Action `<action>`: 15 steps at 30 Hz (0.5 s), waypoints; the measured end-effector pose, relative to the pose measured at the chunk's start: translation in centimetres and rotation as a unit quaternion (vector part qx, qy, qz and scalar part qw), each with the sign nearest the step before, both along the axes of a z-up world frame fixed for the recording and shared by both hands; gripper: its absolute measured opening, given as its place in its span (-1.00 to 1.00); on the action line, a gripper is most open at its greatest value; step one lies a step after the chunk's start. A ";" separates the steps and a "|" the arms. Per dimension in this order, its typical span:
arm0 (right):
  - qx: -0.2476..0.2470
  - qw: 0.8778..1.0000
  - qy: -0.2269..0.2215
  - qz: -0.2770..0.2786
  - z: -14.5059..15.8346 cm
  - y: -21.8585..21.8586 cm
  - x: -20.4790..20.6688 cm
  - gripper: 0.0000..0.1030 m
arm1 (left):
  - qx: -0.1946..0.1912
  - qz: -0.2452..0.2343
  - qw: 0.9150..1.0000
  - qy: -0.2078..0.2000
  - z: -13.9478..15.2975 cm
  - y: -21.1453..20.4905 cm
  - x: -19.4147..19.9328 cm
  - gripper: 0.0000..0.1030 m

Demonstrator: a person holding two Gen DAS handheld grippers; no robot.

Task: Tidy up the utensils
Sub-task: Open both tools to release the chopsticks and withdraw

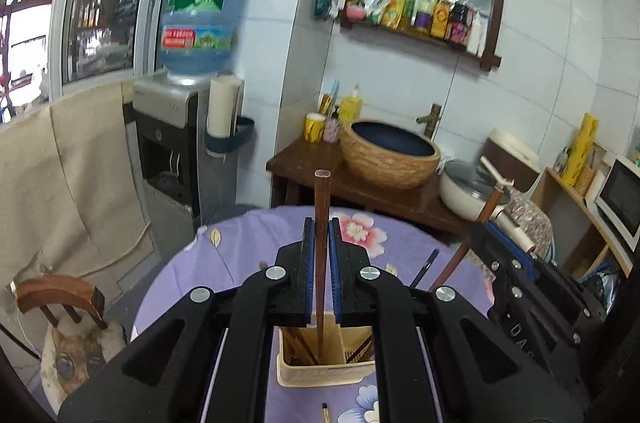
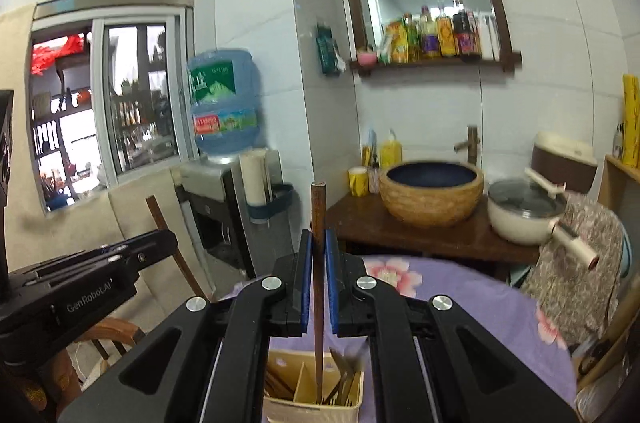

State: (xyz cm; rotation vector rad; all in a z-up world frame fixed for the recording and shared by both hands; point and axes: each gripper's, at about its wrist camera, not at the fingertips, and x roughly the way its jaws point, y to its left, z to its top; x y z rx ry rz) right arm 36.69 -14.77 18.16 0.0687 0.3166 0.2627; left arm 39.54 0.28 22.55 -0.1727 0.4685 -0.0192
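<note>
right gripper [image 2: 318, 247] clamping chopstick [image 2: 319, 219], holder [image 2: 316, 409] seemingly below

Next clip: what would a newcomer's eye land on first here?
Each gripper, left and right, is shut on a dark wooden chopstick held upright, dead centre of its own view, over a cream utensil holder on the purple floral tablecloth. Behind, a blue water jug tops a dispenser at the left, and a woven-look basin sits on a dark counter.

I see 2 dark, smooth wooden chopsticks [image 1: 321, 243] and a matt cream plastic holder [image 1: 324, 367]. The floral tablecloth [image 1: 248, 263] looks soft cloth; wall tiles [image 1: 400, 95] gleam glossy.
</note>
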 end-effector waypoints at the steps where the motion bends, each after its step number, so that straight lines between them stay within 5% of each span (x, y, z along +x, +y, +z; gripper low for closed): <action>1: 0.001 1.000 0.012 0.000 -1.2 -0.1 0.4 -0.86 | 0.003 0.002 1.000 0.010 -1.4 0.0 0.6 -0.86; 9: 0.002 0.998 0.060 -0.005 -6.0 -0.4 1.9 -0.86 | 0.008 -0.004 0.997 0.076 -9.8 -0.1 3.0 -0.86; 15: 0.006 0.998 0.069 0.000 -6.7 -0.4 2.3 -0.87 | 0.013 -0.011 0.996 0.087 -12.0 -0.4 2.9 -0.86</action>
